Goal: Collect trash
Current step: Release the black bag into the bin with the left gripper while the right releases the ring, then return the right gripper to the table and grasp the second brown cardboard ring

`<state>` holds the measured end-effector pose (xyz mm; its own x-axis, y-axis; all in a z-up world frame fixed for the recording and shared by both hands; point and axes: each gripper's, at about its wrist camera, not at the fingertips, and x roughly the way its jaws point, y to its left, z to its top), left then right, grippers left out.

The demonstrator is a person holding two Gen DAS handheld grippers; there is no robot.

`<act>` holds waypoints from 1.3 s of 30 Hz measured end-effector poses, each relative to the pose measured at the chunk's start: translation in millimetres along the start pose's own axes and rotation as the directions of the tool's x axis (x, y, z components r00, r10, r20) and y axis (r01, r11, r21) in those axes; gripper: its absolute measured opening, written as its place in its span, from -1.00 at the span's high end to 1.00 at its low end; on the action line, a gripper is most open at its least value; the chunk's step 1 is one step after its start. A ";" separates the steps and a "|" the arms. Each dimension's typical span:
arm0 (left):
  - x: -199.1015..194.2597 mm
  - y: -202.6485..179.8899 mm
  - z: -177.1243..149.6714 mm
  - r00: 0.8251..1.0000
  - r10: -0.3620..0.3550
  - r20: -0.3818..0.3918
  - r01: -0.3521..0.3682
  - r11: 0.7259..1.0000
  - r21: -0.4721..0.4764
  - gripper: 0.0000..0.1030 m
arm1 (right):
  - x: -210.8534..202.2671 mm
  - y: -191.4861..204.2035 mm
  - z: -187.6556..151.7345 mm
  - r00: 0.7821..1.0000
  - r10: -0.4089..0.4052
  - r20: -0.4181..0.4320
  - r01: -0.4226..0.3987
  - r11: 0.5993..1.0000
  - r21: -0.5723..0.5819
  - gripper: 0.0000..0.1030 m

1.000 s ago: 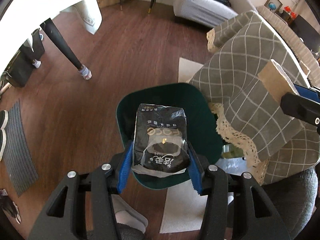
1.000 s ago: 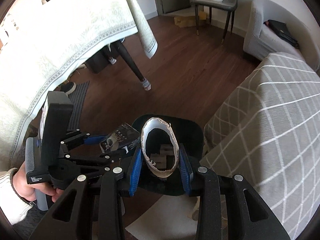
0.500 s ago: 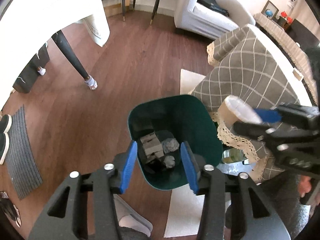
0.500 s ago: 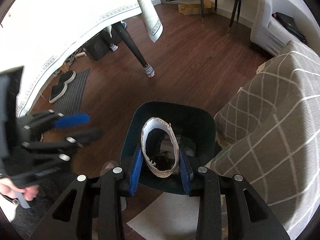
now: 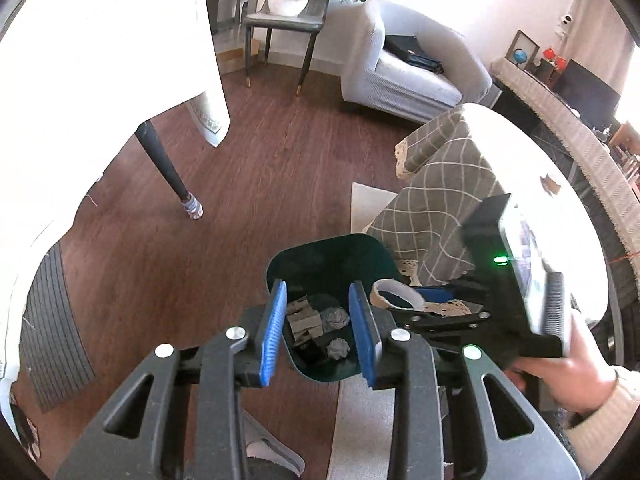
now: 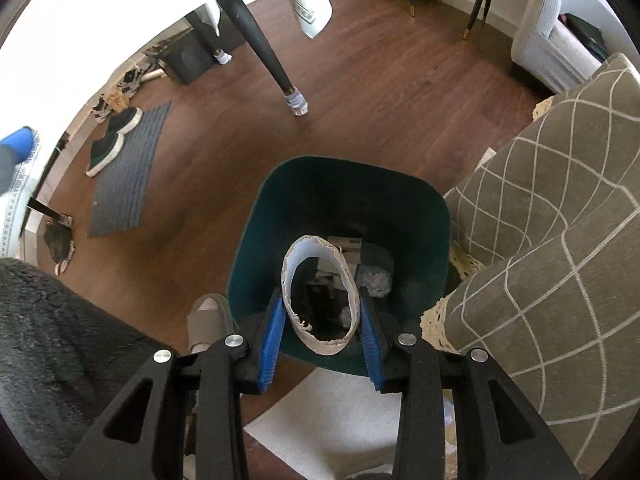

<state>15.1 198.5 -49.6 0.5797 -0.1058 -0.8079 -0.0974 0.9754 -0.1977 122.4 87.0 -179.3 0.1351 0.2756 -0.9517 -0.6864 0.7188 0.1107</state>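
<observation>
Dark green plastic forms the waste bin (image 6: pixel 256 248), which stands on the brown wooden floor (image 6: pixel 224 160) just left of a grey checked sofa cover (image 6: pixel 560 216). A torn cardboard tube (image 6: pixel 320 280) is clamped between the blue pads of the right gripper (image 6: pixel 320 320) and is held directly above the bin's near side. The left gripper (image 5: pixel 318 328) is held spread wide with nothing between its pads, above the bin (image 5: pixel 320 256). Crumpled paper balls (image 5: pixel 335 317) and cardboard scraps (image 5: pixel 304 318) are seen lying at the bin's bottom.
</observation>
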 end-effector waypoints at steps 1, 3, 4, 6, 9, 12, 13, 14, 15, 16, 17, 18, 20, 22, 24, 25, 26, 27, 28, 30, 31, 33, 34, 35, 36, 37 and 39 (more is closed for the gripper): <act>-3.3 -0.9 -0.6 1.000 0.002 0.003 -0.002 1.000 0.002 0.34 | 0.8 -0.2 -0.9 1.000 -0.003 -0.001 0.003 1.000 0.000 0.20; -11.6 -2.3 -0.9 1.000 0.002 0.012 -0.002 1.000 0.006 0.34 | 0.0 0.4 -2.1 1.000 -0.013 0.004 0.013 1.000 0.002 0.00; -16.7 -3.9 -0.4 1.000 0.004 0.019 -0.004 1.000 0.009 0.34 | -1.5 0.6 -2.9 1.000 -0.014 0.008 0.014 1.000 0.001 -0.01; -24.0 -4.3 0.3 0.999 0.005 0.032 -0.005 1.000 0.008 0.34 | -10.4 1.4 -6.0 1.000 -0.011 0.024 0.010 1.000 0.006 -0.01; -37.2 -7.7 0.9 0.999 0.006 0.052 -0.006 1.000 0.005 0.34 | -30.6 3.4 -10.5 0.998 0.002 0.058 -0.002 1.000 0.005 -0.01; -49.4 -14.1 3.4 0.997 0.008 0.072 -0.009 1.000 0.013 0.34 | -58.5 4.7 -17.4 0.994 0.013 0.104 -0.014 1.000 0.008 -0.01; -53.3 -17.1 4.2 0.997 0.008 0.079 -0.010 1.000 0.019 0.34 | -70.1 5.4 -20.9 0.992 0.019 0.122 -0.021 1.000 0.012 -0.01; -58.7 -21.2 5.3 0.996 0.006 0.088 -0.008 1.000 0.027 0.34 | -78.3 4.8 -21.7 0.991 0.022 0.132 -0.023 1.000 0.012 -0.01; -63.2 -25.2 6.2 0.995 0.004 0.097 -0.007 0.999 0.033 0.34 | -92.6 4.6 -25.5 0.988 0.019 0.153 -0.020 1.000 0.010 -0.01; -67.9 -29.3 7.6 0.994 0.001 0.107 -0.006 0.999 0.041 0.34 | -103.8 4.1 -28.5 0.985 0.013 0.170 -0.014 1.000 0.010 -0.01; -71.5 -33.3 7.9 0.993 0.001 0.114 -0.007 0.999 0.049 0.34 | -119.8 3.1 -33.3 0.981 0.004 0.194 -0.007 1.000 0.012 -0.01; -76.0 -36.9 7.9 0.992 0.001 0.123 -0.008 0.998 0.057 0.34 | -131.3 1.7 -36.3 0.978 -0.001 0.210 -0.002 1.000 0.015 -0.01; -84.3 -48.0 10.1 0.990 -0.002 0.141 -0.009 0.997 0.077 0.34 | -158.9 -2.9 -45.6 0.969 -0.017 0.247 0.011 1.000 0.024 -0.01; -89.9 -59.0 12.8 0.988 -0.004 0.153 -0.010 0.996 0.094 0.34 | -179.5 -8.5 -54.7 0.961 -0.037 0.274 0.028 0.999 0.035 -0.01; -91.0 -67.2 14.5 0.987 -0.009 0.158 -0.008 0.994 0.109 0.34 | -202.7 -15.7 -64.1 0.950 -0.063 0.305 0.048 0.997 0.055 -0.01; -91.3 -71.9 14.4 0.987 -0.014 0.161 -0.005 0.993 0.117 0.34 | -211.3 -19.5 -68.1 0.945 -0.076 0.318 0.059 0.996 0.065 -0.01; -90.9 -77.3 15.1 0.986 -0.025 0.164 0.004 0.992 0.126 0.34 | -222.7 -26.3 -73.6 0.937 -0.098 0.335 0.075 0.994 0.081 -0.02; -90.2 -82.3 15.6 0.985 -0.035 0.167 0.012 0.991 0.135 0.34 | -229.5 -30.7 -77.5 0.932 -0.113 0.343 0.086 0.992 0.092 -0.02; -88.7 -86.9 16.5 0.984 -0.044 0.171 0.019 0.989 0.144 0.33 | -236.4 -35.6 -80.9 0.927 -0.128 0.352 0.097 0.990 0.103 -0.02; -83.2 -100.0 20.9 0.982 -0.071 0.174 0.042 0.986 0.164 0.33 | -248.7 -50.1 -88.4 0.915 -0.170 0.365 0.128 0.982 0.137 -0.06; -81.7 -104.2 22.2 0.981 -0.079 0.176 0.049 0.984 0.169 0.33 | -254.9 -59.7 -91.7 0.908 -0.193 0.372 0.144 0.977 0.156 -0.08; -74.1 -116.1 30.2 0.977 -0.108 0.183 0.073 0.980 0.187 0.29 | -264.9 -80.2 -97.5 0.892 -0.237 0.386 0.173 0.966 0.193 -0.19; -69.6 -122.0 33.3 0.976 -0.121 0.183 0.085 0.978 0.192 0.27 | -265.8 -87.5 -99.0 0.887 -0.251 0.389 0.182 0.962 0.204 -0.22; -63.5 -128.8 37.3 0.974 -0.136 0.183 0.099 0.975 0.199 0.25 | -270.3 -101.8 -100.0 0.876 -0.277 0.395 0.203 0.954 0.219 -0.28; -57.3 -135.0 41.1 0.972 -0.148 0.183 0.109 0.972 0.207 0.23 | -272.3 -111.0 -100.6 0.867 -0.297 0.400 0.220 0.949 0.227 -0.34; -48.0 -142.7 47.2 0.970 -0.161 0.184 0.119 0.969 0.217 0.22 | -273.5 -123.3 -100.5 0.857 -0.320 0.404 0.240 0.941 0.237 -0.35; -32.7 -151.4 55.6 0.968 -0.173 0.183 0.129 0.965 0.230 0.14 | -270.9 -152.2 -99.5 0.846 -0.352 0.401 0.264 0.929 0.258 -0.38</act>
<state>55.8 65.0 37.5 0.7262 -0.2362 -0.6457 0.1672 0.9716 -0.1673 119.2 -160.5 33.2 0.6423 0.2364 -0.7291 -0.4180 0.9054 -0.0747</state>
